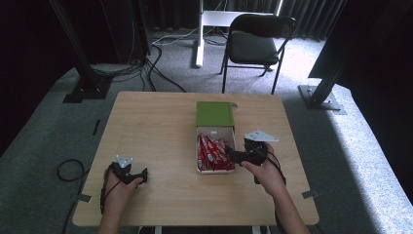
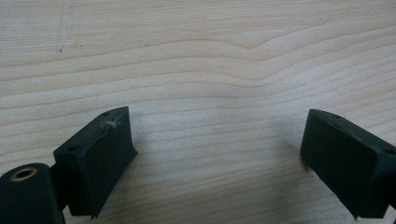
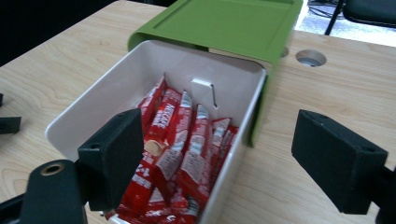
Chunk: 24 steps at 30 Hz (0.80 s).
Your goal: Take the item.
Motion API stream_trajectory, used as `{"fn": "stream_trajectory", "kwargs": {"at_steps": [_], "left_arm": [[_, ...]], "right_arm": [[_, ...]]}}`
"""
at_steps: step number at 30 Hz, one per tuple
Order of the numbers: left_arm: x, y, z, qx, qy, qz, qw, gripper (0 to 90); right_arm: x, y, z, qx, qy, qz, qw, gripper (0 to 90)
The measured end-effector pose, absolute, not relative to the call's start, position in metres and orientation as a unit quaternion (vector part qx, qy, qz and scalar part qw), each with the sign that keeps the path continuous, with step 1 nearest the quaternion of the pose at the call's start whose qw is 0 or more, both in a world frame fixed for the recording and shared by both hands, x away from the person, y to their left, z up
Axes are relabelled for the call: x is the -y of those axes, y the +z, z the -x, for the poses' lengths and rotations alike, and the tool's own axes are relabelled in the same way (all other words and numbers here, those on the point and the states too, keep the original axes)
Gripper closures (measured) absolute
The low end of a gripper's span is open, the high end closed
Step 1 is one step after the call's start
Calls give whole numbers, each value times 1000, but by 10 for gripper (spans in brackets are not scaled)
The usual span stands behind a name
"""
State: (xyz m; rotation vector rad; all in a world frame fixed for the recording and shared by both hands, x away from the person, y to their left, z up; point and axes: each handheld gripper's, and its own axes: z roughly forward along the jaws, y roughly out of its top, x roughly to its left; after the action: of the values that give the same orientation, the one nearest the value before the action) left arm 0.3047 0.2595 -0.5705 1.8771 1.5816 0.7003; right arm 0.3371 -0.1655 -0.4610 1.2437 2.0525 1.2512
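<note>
right gripper view: right gripper (image 3: 217, 163) spread wide and holding nothing, its jaws straddling the near right wall of one white box (image 3: 88, 105) packed with red sachets (image 3: 187, 144), too many to count; one green lid (image 3: 224, 23) covers the box's far end. left gripper (image 1: 127, 171), well left of the box, is released too.

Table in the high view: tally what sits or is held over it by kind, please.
Green lid: 1
White box of red sachets, too many to count: 1
Hand-held tools, left tool and right tool, both open: 2
Total: 4
</note>
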Motion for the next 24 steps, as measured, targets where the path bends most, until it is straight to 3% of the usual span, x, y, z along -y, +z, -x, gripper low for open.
{"fn": "stream_trajectory", "kwargs": {"at_steps": [15, 24], "left_arm": [[-260, -570, -305, -593, 262, -704, 290, 103], [-259, -571, -305, -594, 263, -702, 292, 103]], "right_arm": [[133, -463, -333, -761, 458, -410, 208, 312], [116, -472, -332, -784, 446, -396, 174, 530]]}}
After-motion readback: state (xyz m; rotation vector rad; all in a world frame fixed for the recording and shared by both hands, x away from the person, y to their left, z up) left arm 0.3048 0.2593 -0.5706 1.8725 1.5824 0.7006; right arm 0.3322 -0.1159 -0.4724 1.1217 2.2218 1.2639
